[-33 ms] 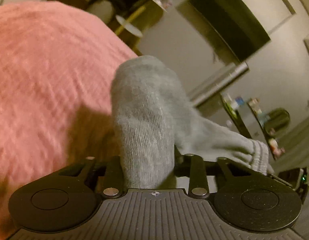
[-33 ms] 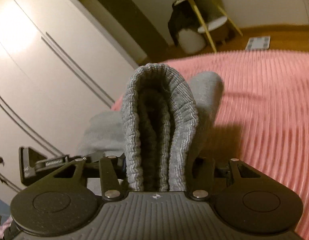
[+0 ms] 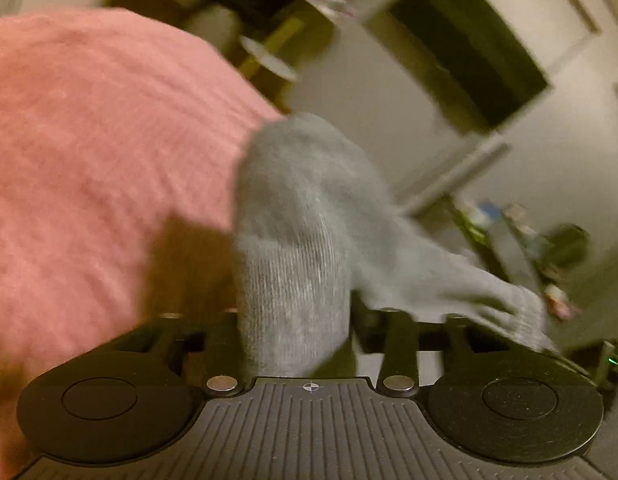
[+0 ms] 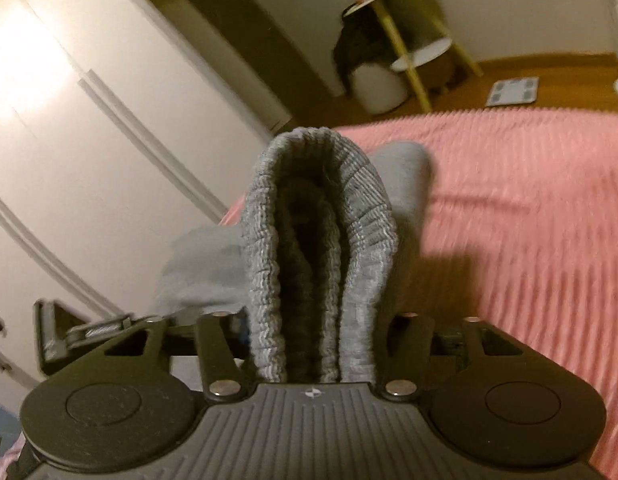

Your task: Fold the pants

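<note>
We have the grey sweatpants [image 4: 321, 248] gripped at two places and raised above the pink ribbed bedspread [image 4: 529, 208]. The right gripper [image 4: 315, 344] is clamped on the doubled ribbed waistband; the left gripper [image 3: 297, 332] is pinched on a bunch of the grey knit, which trails off toward the other tool. Blur smears the left view, so we judge the cloth is mid-carry; the fold is not yet laid down.
</note>
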Available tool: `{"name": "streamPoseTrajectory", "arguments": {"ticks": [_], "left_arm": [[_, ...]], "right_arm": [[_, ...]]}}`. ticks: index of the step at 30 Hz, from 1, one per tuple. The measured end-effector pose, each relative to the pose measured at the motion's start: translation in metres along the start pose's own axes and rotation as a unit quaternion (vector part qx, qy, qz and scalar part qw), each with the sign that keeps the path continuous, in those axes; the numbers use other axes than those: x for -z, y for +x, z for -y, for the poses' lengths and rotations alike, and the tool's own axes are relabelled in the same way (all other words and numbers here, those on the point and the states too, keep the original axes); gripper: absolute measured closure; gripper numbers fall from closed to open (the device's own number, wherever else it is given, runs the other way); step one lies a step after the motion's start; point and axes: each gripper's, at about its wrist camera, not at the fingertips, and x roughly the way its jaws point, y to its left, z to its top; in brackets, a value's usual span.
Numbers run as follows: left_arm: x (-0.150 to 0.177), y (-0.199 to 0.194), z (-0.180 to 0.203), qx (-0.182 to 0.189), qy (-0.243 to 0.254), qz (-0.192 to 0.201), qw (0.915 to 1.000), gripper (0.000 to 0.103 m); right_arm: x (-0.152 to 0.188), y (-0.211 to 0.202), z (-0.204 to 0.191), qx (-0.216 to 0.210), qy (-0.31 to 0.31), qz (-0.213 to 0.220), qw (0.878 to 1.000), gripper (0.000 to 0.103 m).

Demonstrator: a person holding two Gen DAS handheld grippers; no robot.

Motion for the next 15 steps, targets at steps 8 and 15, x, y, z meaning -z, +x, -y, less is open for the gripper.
{"name": "streamPoseTrajectory", "arguments": {"ticks": [8,15], "left_arm": [[0.027,0.003,0.016,-0.108,0.060,0.027,0.9920,0.026],[0.049,0.041,0.036,-0.127,0.103,0.007,0.9865,0.022]], "right_arm": [[0.020,0.008,-0.017,0.134,-0.106,0.059,0.984,0.048],[0.037,0.048,-0.057,0.159,-0.226,0.050,0.960,0.063]]}}
